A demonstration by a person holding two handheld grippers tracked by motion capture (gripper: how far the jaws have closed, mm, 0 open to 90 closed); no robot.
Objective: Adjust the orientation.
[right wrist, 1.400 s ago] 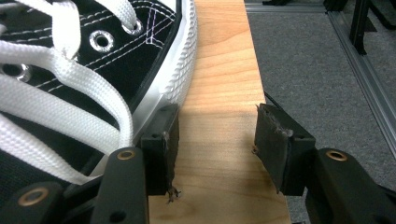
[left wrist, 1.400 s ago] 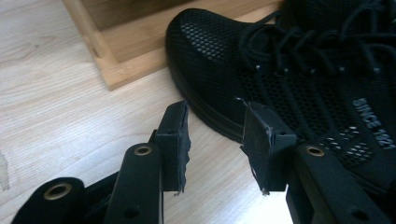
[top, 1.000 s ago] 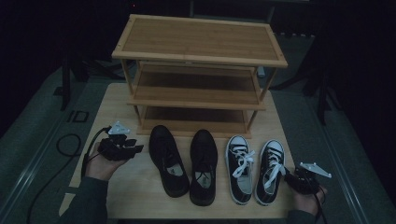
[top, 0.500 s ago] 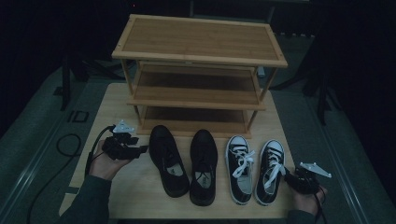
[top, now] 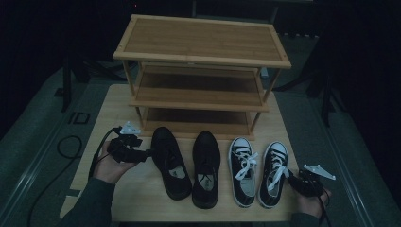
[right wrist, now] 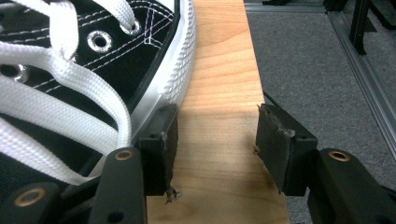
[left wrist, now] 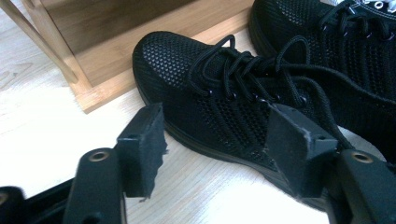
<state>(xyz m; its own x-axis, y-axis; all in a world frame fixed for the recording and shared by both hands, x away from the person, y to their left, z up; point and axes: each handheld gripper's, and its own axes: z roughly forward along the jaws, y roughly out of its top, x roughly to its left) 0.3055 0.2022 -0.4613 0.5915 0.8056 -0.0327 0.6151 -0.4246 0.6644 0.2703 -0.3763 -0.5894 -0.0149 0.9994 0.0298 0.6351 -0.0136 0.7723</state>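
Black mesh shoe (left wrist: 224,98) at left of centre on the worktop (top: 142,189), straddled by the left gripper (top: 144,154), fingers (left wrist: 140,144) released wide. Could snag the loose laces or merely shove the shoe against the wooden rack (top: 198,90). Lower right: right gripper (right wrist: 212,144) spread apart beside the canvas sneaker (right wrist: 84,70), grasping nothing; might nudge it off line.

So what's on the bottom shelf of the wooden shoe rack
The bottom shelf of the shoe rack looks bare along its front. Its back part lies in shadow under the middle shelf, so that cannot be seen.
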